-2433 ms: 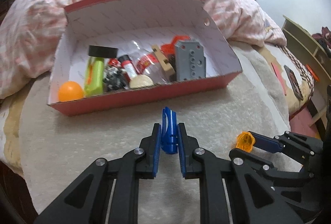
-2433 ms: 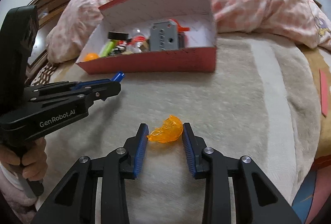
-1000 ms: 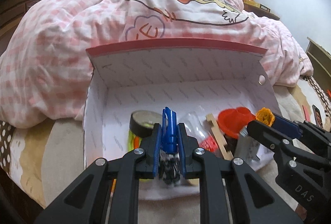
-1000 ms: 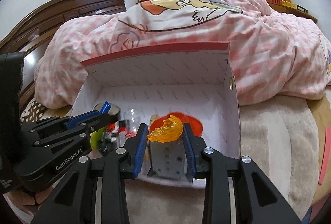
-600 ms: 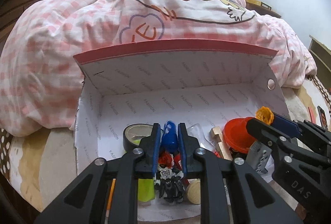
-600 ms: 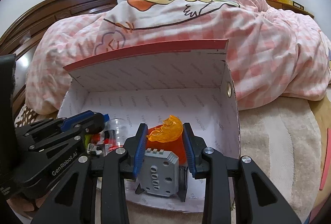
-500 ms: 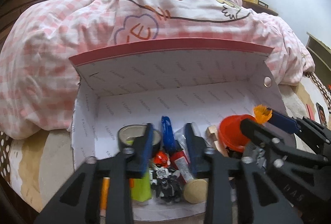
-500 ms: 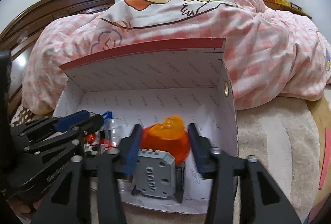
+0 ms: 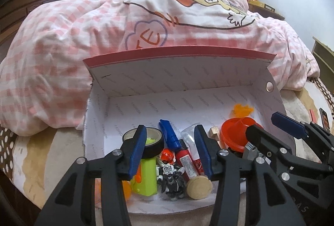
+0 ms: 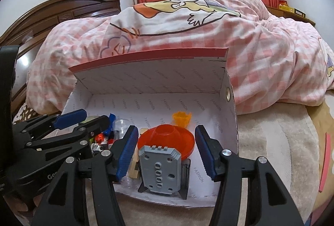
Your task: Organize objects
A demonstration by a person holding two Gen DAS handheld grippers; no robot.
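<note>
A red-rimmed white box (image 9: 146,84) stands open on the bed, also in the right wrist view (image 10: 146,80). My left gripper (image 9: 170,150) is open and empty above the box's left part. The blue piece (image 9: 170,136) lies in the box between a black tape roll (image 9: 152,142) and a red tube (image 9: 186,160). My right gripper (image 10: 167,150) is open and empty over the box's right part. The orange translucent piece (image 10: 181,118) lies behind an orange-red funnel (image 10: 167,138), also in the left wrist view (image 9: 242,110). A grey block (image 10: 159,171) stands below.
The box also holds a green toy (image 9: 146,176), a black figure (image 9: 170,173), a wooden disc (image 9: 198,184) and a clear cup (image 10: 121,123). A pink checked duvet (image 9: 62,48) is heaped behind the box. Beige fleece blanket (image 10: 281,142) lies to the right.
Both grippers carried their pieces from the blanket over the box and opened. The blue piece and the orange piece dropped into the box.
</note>
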